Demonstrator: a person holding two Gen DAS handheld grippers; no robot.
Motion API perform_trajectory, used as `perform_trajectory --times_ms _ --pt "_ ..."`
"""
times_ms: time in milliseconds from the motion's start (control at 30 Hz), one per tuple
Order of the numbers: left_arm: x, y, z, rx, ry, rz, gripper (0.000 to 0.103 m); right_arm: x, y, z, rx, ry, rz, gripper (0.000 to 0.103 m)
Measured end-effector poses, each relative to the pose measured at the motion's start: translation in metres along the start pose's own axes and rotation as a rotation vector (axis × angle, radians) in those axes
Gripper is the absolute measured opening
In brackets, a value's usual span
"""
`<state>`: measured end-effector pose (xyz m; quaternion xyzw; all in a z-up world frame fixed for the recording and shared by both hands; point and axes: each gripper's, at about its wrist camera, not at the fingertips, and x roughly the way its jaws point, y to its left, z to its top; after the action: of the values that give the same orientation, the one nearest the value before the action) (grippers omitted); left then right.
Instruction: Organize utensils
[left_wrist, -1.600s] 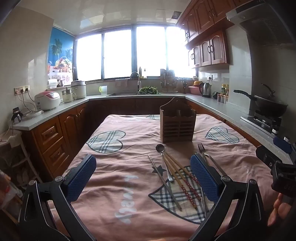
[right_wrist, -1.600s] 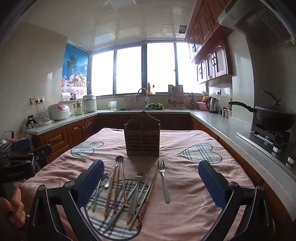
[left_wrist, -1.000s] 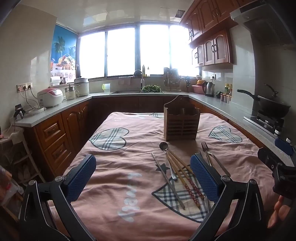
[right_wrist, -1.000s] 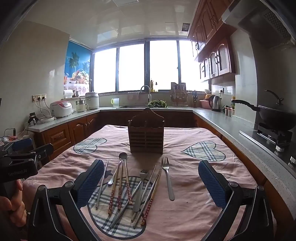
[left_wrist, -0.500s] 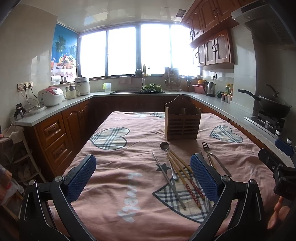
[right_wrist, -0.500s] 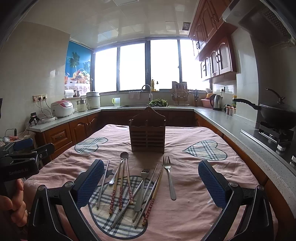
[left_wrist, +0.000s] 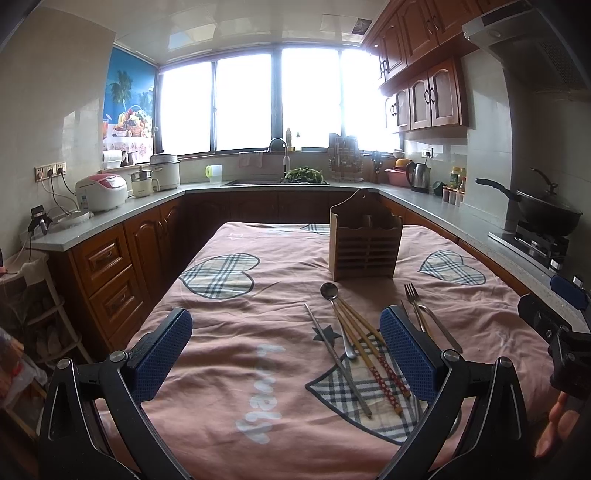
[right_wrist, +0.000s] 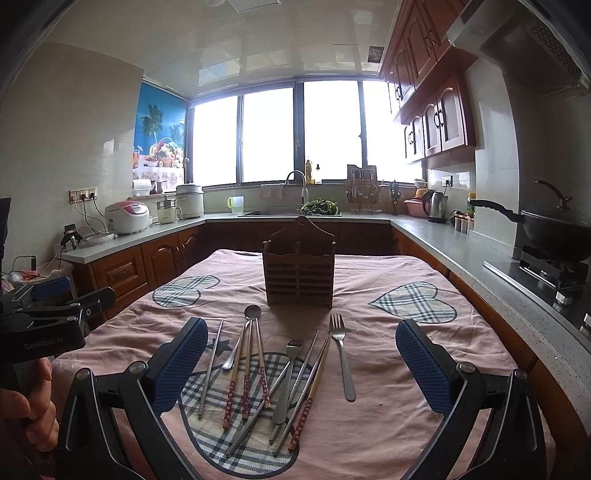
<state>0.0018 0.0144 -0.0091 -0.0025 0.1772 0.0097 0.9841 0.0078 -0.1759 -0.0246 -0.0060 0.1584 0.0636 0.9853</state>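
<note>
A: On the near tablecloth, the chopsticks, spoon and forks lie loose, unsorted.

B: The slatted wooden holder stands farther back; left gripper and right gripper hover spread wide and empty, likely choosing.

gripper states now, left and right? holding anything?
Left gripper: open, holding nothing, above the tablecloth.
Right gripper: open, holding nothing, above the utensils.
</note>
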Motion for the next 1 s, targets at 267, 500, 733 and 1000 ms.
perform_trajectory --times_ms 267,500,733,1000 --pt "0.002 0.001 0.001 0.001 0.004 -0.001 0.103 -0.001 0.001 0.001 0.0 -0.001 0.002 0.103" --pt "0.002 0.001 0.0 0.001 0.005 -0.004 0.103 0.0 0.001 0.001 0.0 -0.001 0.002 0.103" --pt "0.004 0.001 0.0 0.002 0.01 -0.002 0.103 0.0 0.001 0.001 0.0 -0.001 0.002 0.103" --pt "0.011 -0.001 -0.001 0.002 0.028 -0.002 0.103 0.003 0.002 0.0 0.008 0.013 0.008 0.103"
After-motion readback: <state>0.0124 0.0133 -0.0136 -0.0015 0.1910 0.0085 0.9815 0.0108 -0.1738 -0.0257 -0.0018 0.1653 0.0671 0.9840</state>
